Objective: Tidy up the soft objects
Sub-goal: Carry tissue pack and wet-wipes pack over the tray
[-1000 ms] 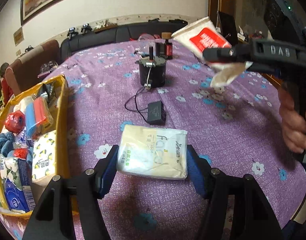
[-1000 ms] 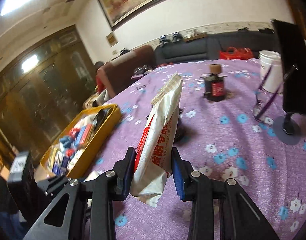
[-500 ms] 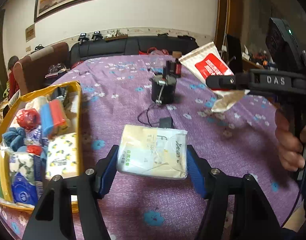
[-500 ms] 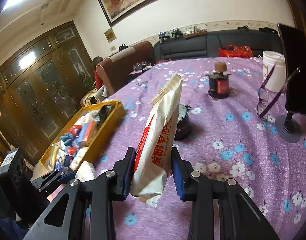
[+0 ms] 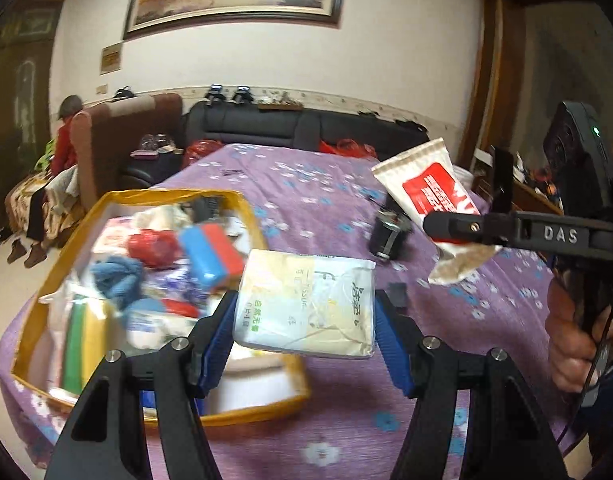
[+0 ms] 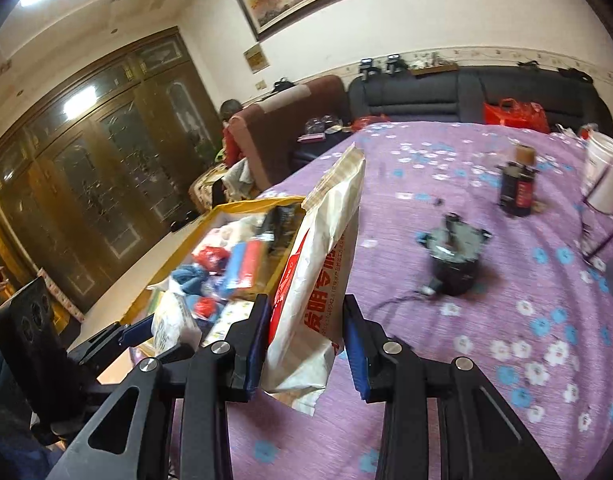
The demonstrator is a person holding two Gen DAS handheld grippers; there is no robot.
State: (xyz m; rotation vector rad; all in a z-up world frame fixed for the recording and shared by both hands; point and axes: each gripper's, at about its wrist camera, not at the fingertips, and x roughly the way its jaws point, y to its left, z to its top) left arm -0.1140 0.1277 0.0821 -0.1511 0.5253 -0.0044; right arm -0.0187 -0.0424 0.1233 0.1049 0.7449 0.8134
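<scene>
My left gripper (image 5: 304, 332) is shut on a cream tissue pack (image 5: 306, 304) and holds it in the air over the right edge of the yellow box (image 5: 106, 200). The box holds several soft items, among them a blue-and-red sponge (image 5: 212, 254) and blue yarn (image 5: 116, 278). My right gripper (image 6: 304, 340) is shut on a white pouch with a red label (image 6: 322, 280), held upright above the table. That pouch (image 5: 434, 188) and the right gripper's arm show at the right in the left wrist view. The yellow box (image 6: 242, 206) lies left of the pouch in the right wrist view.
The purple flowered tablecloth (image 5: 314, 200) covers the table. On it stand a black round device with a cable (image 6: 454, 256), a dark bottle (image 6: 516, 190), a white cup (image 6: 604, 178) and a small black adapter (image 5: 398, 294). A sofa (image 5: 306, 132) stands behind.
My left gripper has lifted the tissue pack off the table and carried it left, over the yellow box's edge. My right gripper has moved left toward the box with the pouch.
</scene>
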